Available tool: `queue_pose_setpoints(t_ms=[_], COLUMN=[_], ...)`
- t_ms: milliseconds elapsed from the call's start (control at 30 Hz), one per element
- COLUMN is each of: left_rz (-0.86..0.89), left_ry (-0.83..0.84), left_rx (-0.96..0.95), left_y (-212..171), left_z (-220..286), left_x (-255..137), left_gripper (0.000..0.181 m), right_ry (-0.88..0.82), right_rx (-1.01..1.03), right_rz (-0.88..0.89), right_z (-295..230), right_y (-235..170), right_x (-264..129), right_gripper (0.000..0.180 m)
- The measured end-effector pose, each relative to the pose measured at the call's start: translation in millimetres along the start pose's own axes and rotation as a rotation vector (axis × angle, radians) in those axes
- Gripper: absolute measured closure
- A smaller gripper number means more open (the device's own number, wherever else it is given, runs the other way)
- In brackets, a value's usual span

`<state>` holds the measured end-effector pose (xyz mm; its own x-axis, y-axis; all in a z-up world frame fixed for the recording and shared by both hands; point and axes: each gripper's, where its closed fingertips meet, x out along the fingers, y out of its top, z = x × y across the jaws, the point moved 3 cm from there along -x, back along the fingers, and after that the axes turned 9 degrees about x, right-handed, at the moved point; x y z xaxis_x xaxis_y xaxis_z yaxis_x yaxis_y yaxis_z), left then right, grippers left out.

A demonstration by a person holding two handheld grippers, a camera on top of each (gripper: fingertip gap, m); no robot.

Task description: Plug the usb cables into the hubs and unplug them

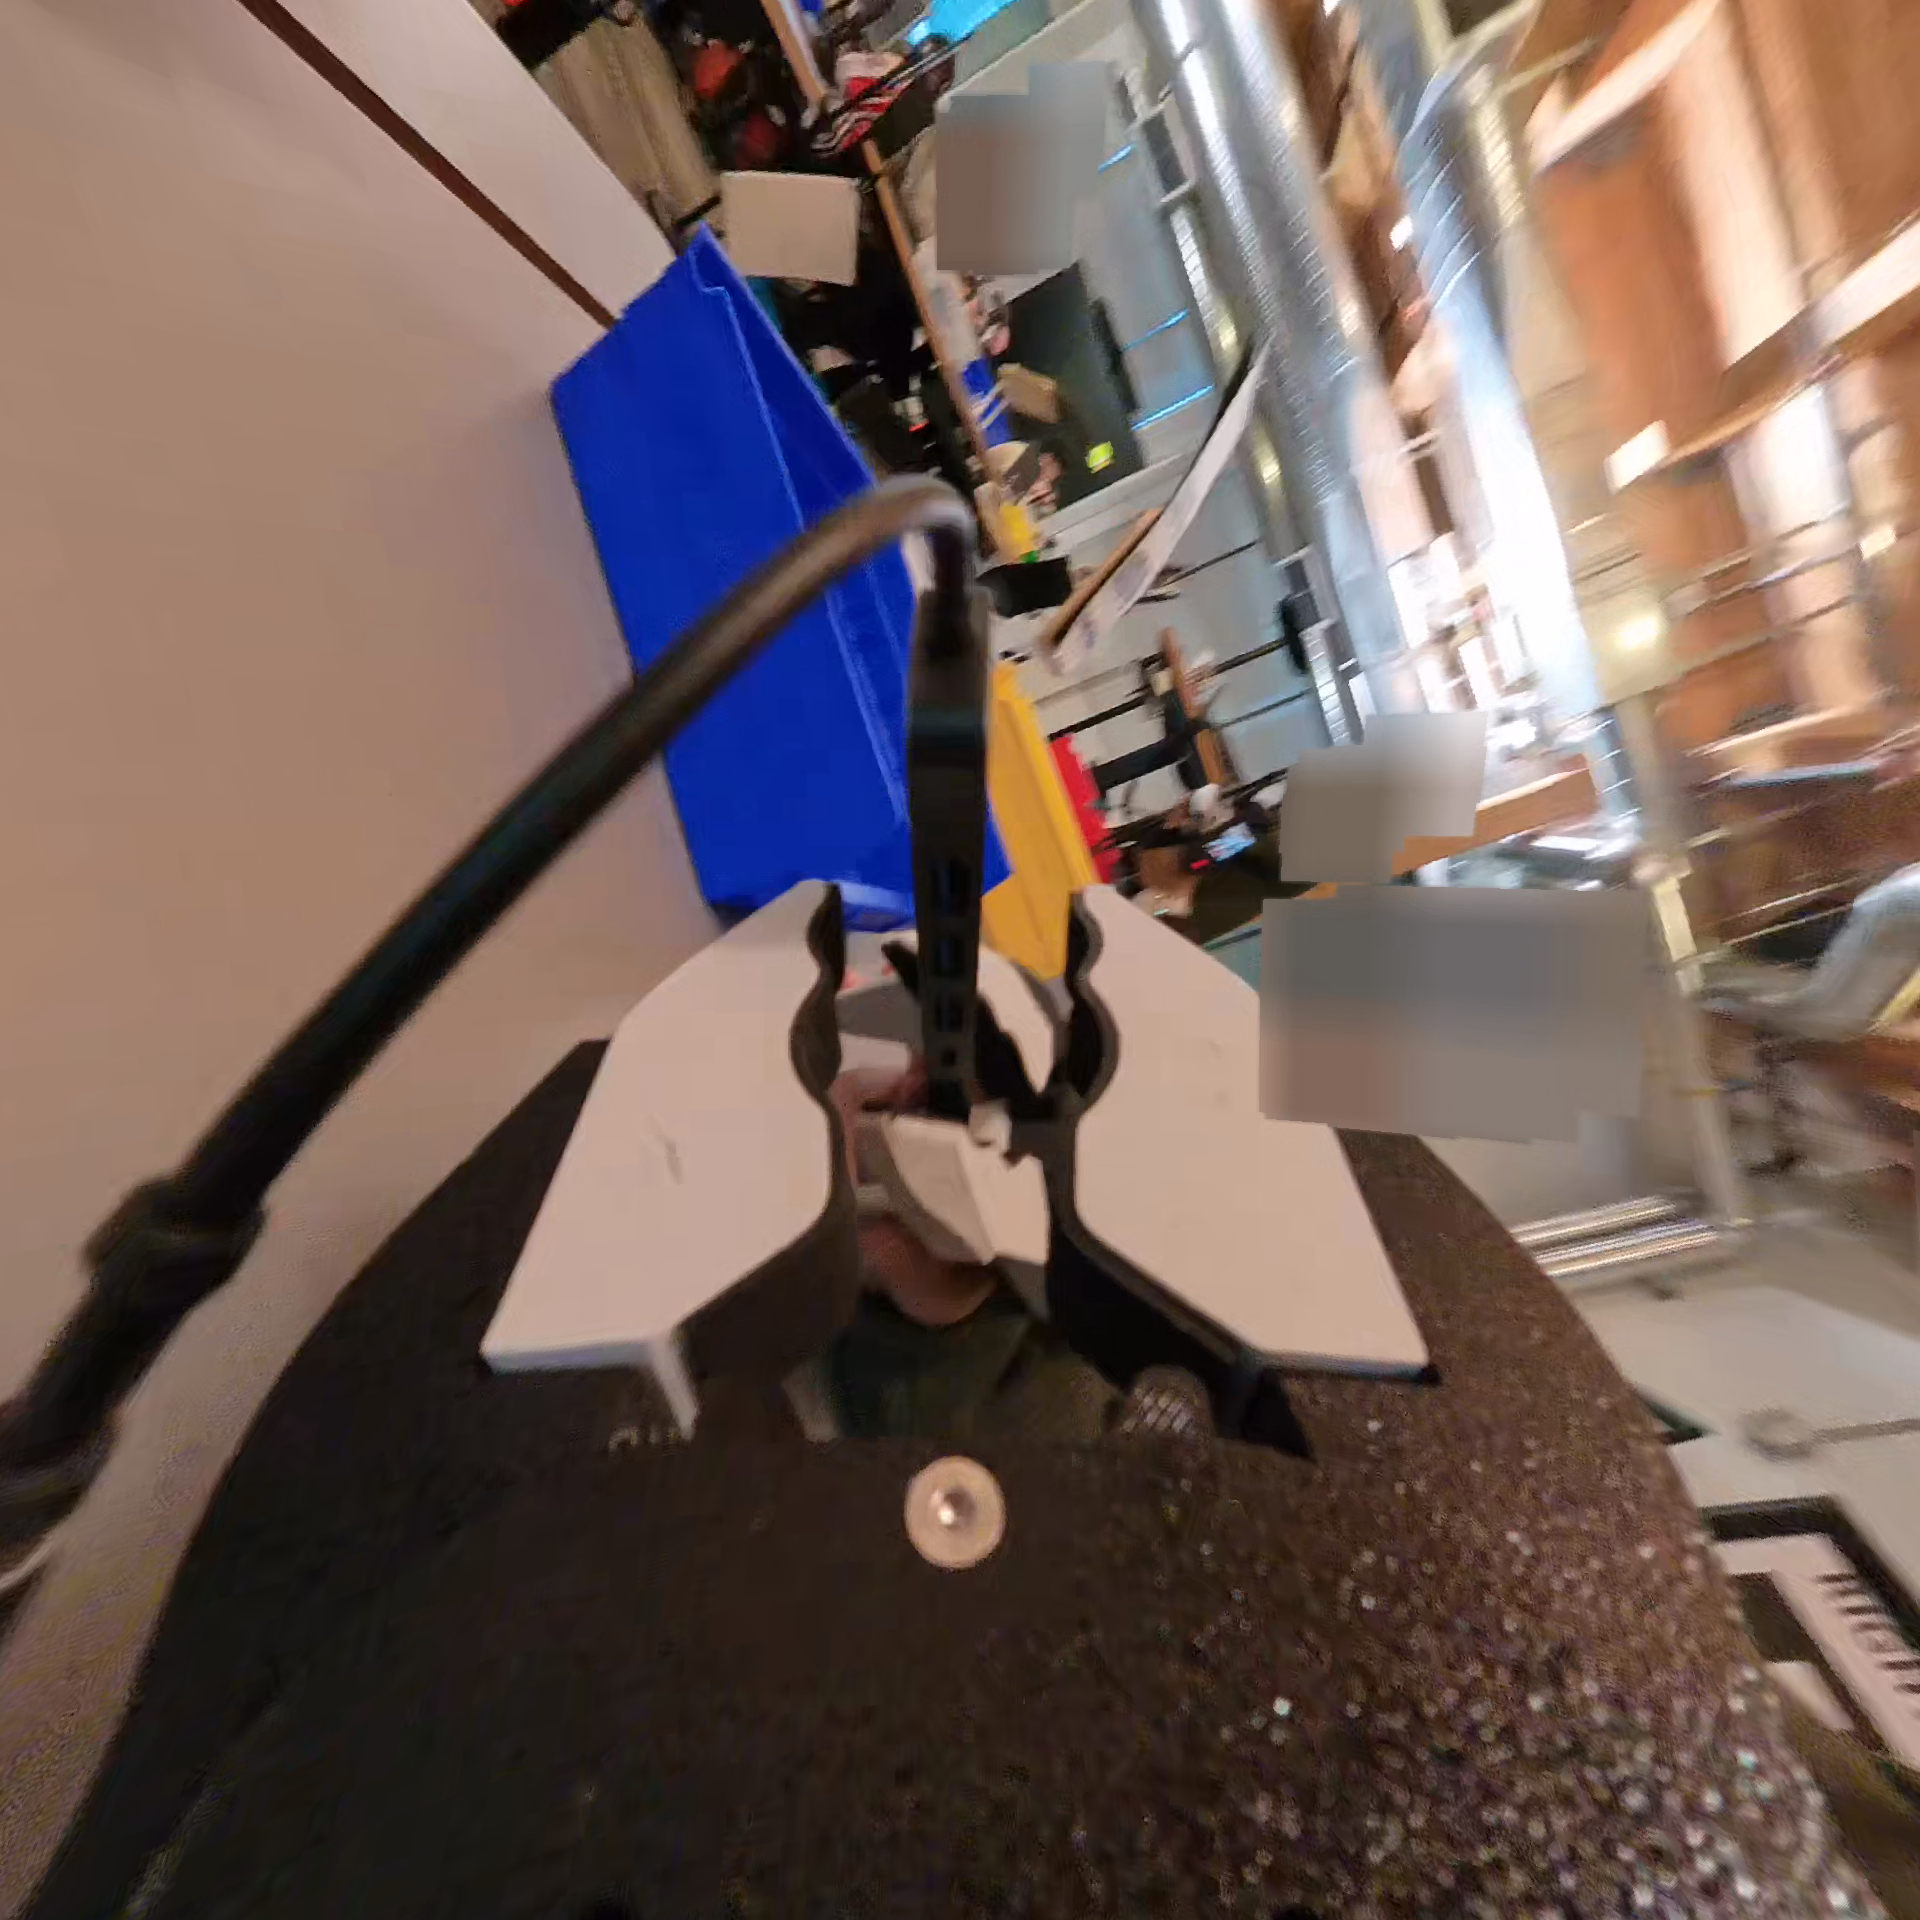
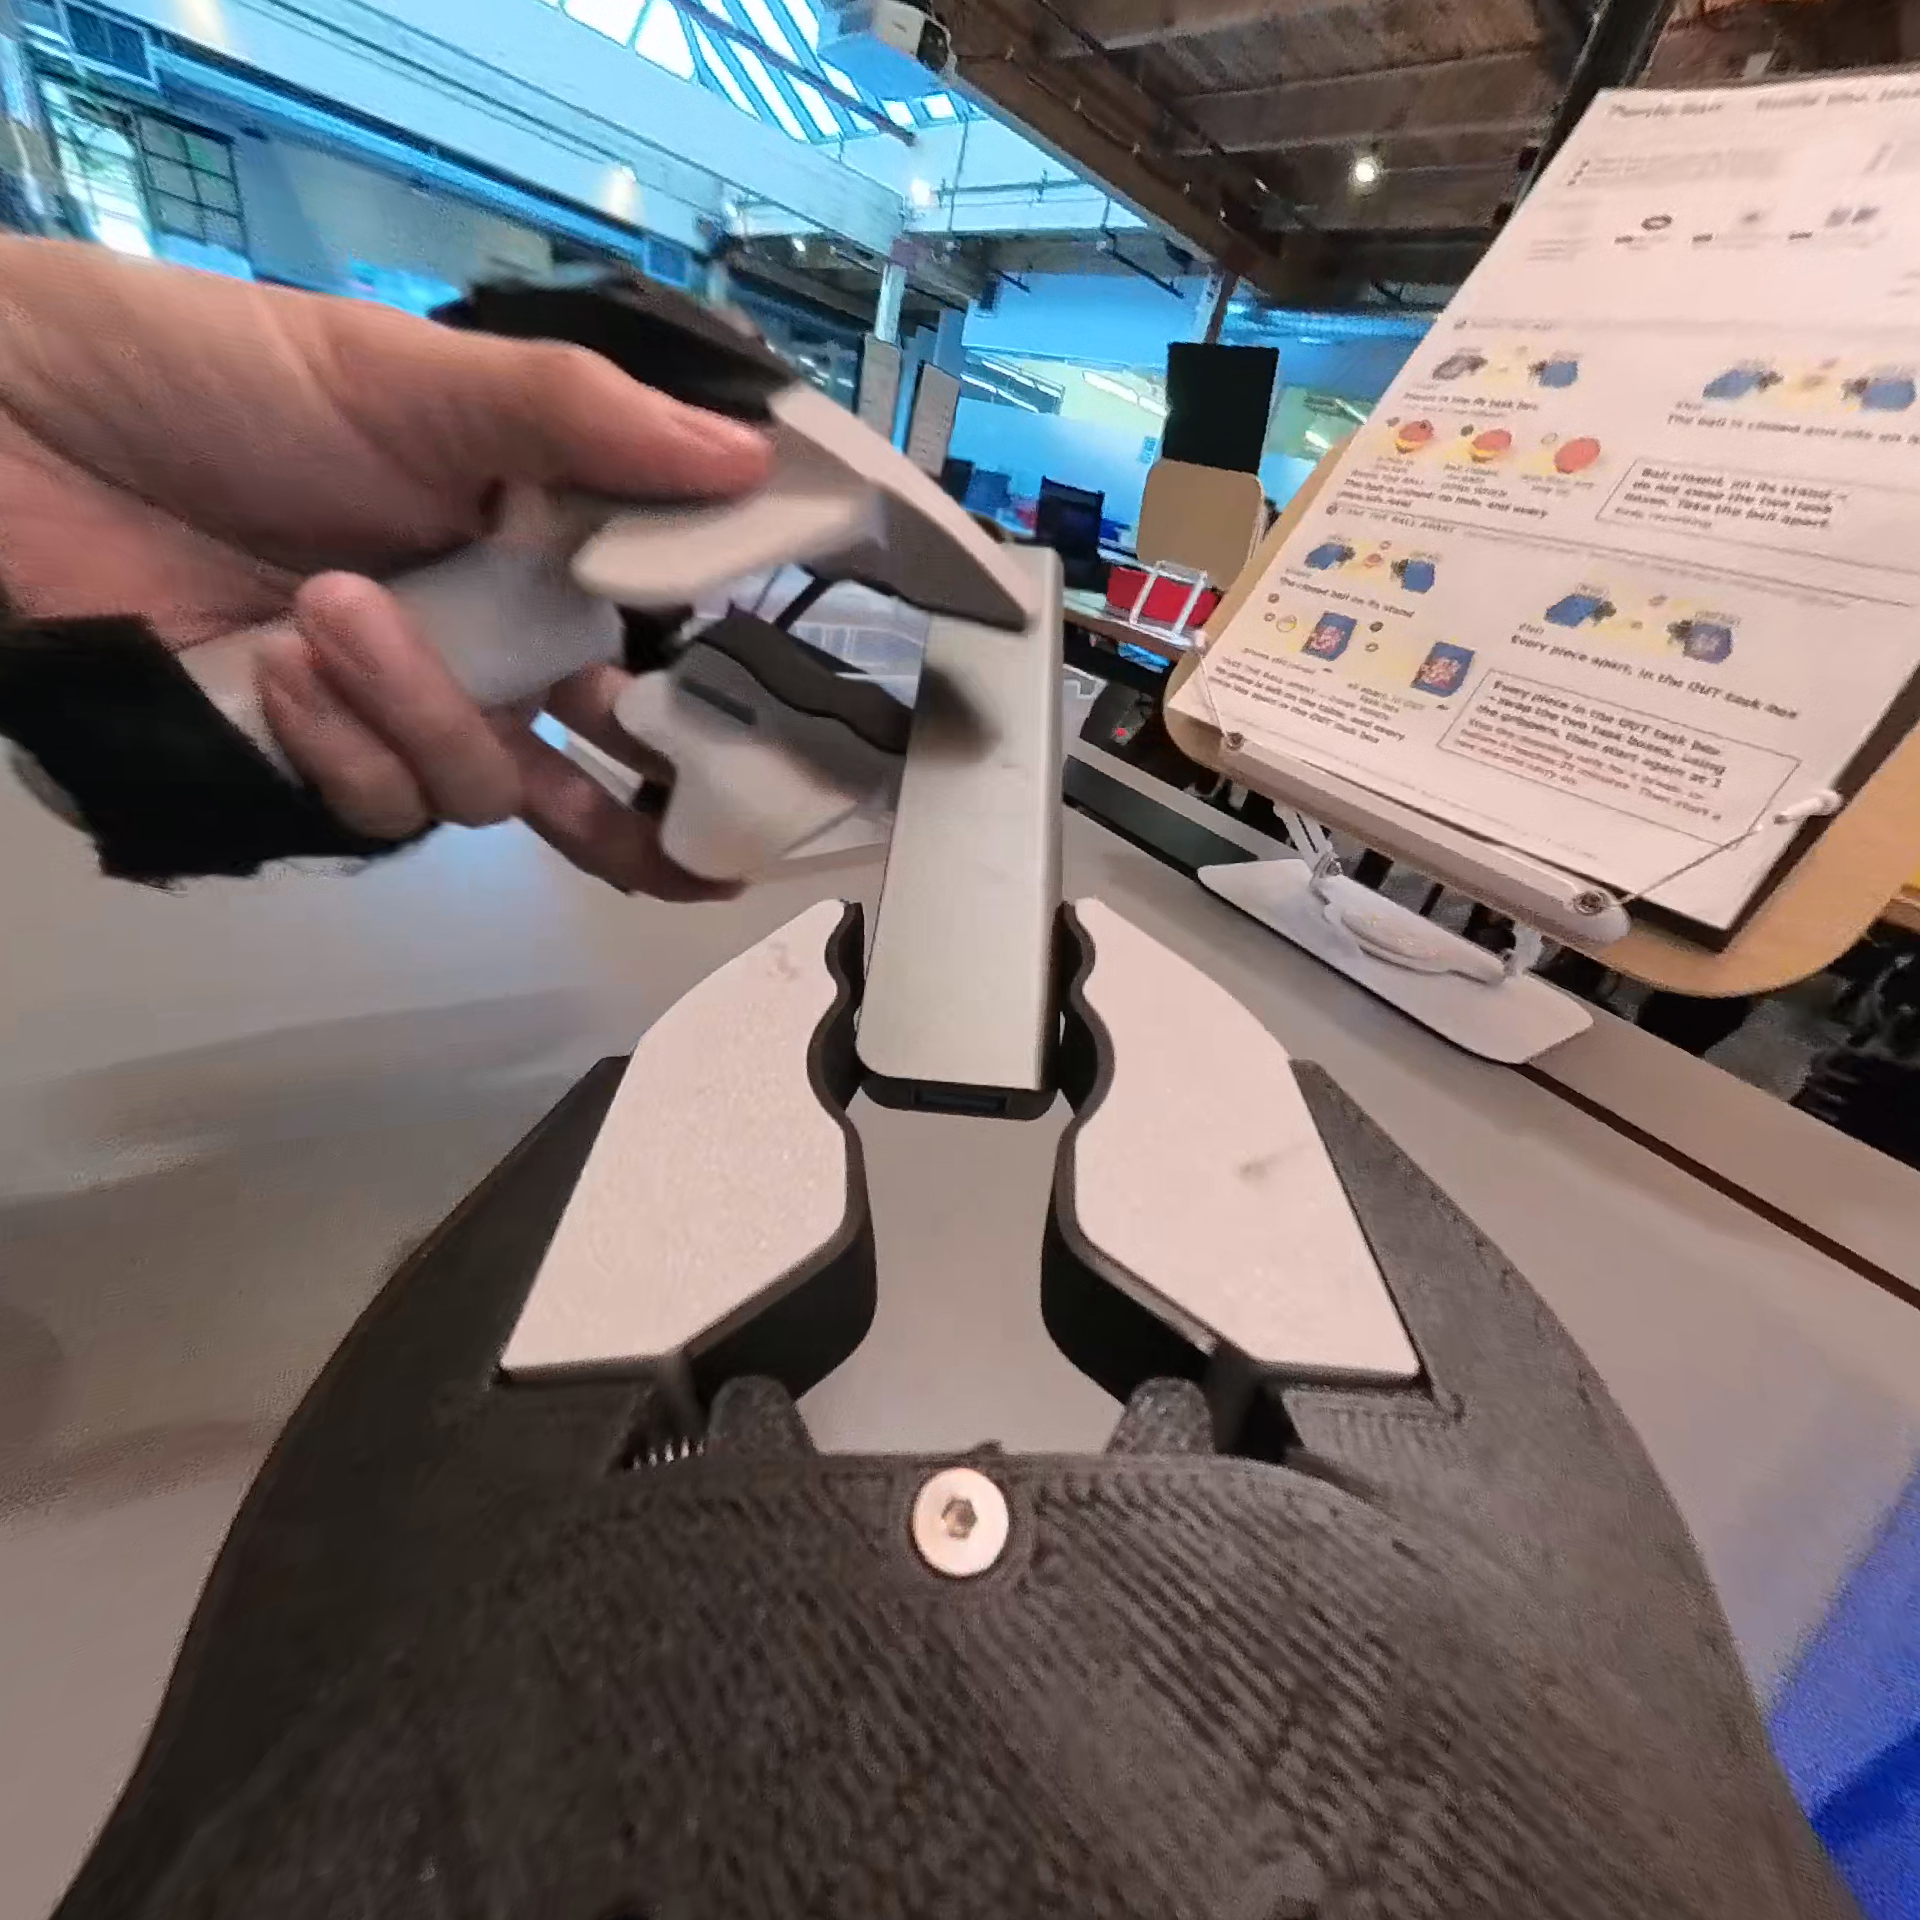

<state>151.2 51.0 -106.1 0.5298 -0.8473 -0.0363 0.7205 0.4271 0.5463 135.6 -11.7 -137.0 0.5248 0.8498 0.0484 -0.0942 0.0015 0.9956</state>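
My right gripper [image 2: 961,966] is shut on the near end of a slim grey USB hub [image 2: 966,831] and holds it above the table, with one port facing the camera. In the left wrist view the hub [image 1: 945,790] is edge-on, with blue ports along its side. A black cable [image 1: 520,831] leaves its far end and curves down to the left. My left gripper [image 1: 951,935] is open, one finger on each side of the hub without touching it. It shows blurred in the right wrist view [image 2: 935,717], held by a hand [image 2: 364,468]. The right gripper's white fingers [image 1: 956,1164] show behind the hub.
A blue bin [image 1: 727,582] and a yellow bin [image 1: 1023,821] stand on the white table [image 2: 312,1039]. An instruction sheet on a tilted stand [image 2: 1558,520] is at the table's right edge. A keyboard [image 1: 1849,1631] lies at the lower right.
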Motion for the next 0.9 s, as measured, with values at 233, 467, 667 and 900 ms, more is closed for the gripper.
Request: queue_pose_setpoints(t_ms=[233,467,667,900], left_rz=[0.127,0.176,0.142,0.114], left_ry=[0.001,0.032,-0.014,-0.003], left_rx=[-0.231,-0.251,-0.211,-0.169], left_y=[-7,-11,-11,-17], left_z=[-30,-29,-18,-16], left_x=[15,18,19,21], left_gripper=[0.171,0.172,0.171,0.171], right_ry=[0.009,-0.063,-0.147,-0.082], right_rx=[0.097,0.013,0.02,0.044], right_rz=[0.072,0.104,0.084,0.086], right_z=[4,6,14,9], right_y=[-9,-8,-9,-9], right_x=[-2,-3,-2,-3], right_gripper=[0.145,0.132,0.126,0.144])
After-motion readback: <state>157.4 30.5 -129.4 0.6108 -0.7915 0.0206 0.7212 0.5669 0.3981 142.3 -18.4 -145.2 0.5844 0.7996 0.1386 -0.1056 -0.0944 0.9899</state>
